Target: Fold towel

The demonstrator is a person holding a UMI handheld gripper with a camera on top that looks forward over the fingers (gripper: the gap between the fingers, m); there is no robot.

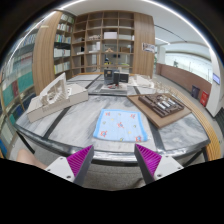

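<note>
A light blue towel (122, 125) with a white and pink pattern lies flat on the grey table (75, 125), just ahead of my fingers. My gripper (113, 159) is open and empty above the table's near edge. Its purple pads (80, 158) stand wide apart, and the towel lies beyond the gap between them.
A white architectural model (55, 98) stands on the table to the left. A brown tray-like model (163, 106) sits to the right. A chair (116, 76) and tall bookshelves (105, 40) are at the back of the room.
</note>
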